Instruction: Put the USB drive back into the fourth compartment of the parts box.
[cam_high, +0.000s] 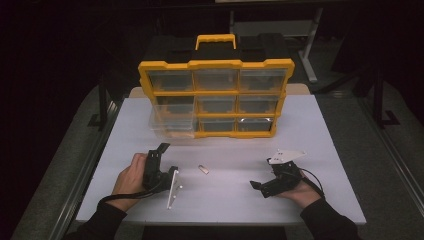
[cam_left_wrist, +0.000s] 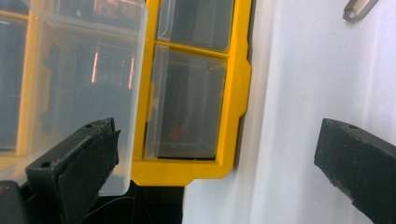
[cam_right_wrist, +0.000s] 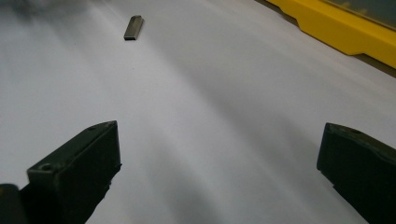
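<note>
**Between the two claws: a small metal piece waits on the worktop**

Just in front of the yellow organizer (cam_high: 216, 97), toward the person, a small flat metal piece (cam_high: 203, 169) lies alone on the white worktop (cam_high: 330, 150). It looks like a little metal stick, though its exact kind is too small to tell. Its long axis runs slantwise, neither square to the organizer's front nor parallel to it.

From the organizer's lower left corner, one clear drawer (cam_high: 172, 120) stands pulled out; in the left gripper view that drawer (cam_left_wrist: 84, 93) sits just beyond the near jaw.

The left claw (cam_high: 162, 155) lies nearer the organizer, beside the pulled-out drawer, its jaws spread wide and holding nothing. It points toward the organizer, so the metal piece (cam_left_wrist: 357, 8) lies off to its side, at the edge of its view.

The right claw (cam_high: 257, 186) rests farther from the organizer, jaws also released and empty. It points across the worktop toward the metal piece (cam_right_wrist: 133, 27), which lies ahead of it and a little off its line, with bare worktop between.

The left claw is somewhat closer to the piece, yet turned away from it; the right already faces it. A pickup by the right would likely need a straight reach forward plus a small turn, so the jaws close across the short width.
</note>
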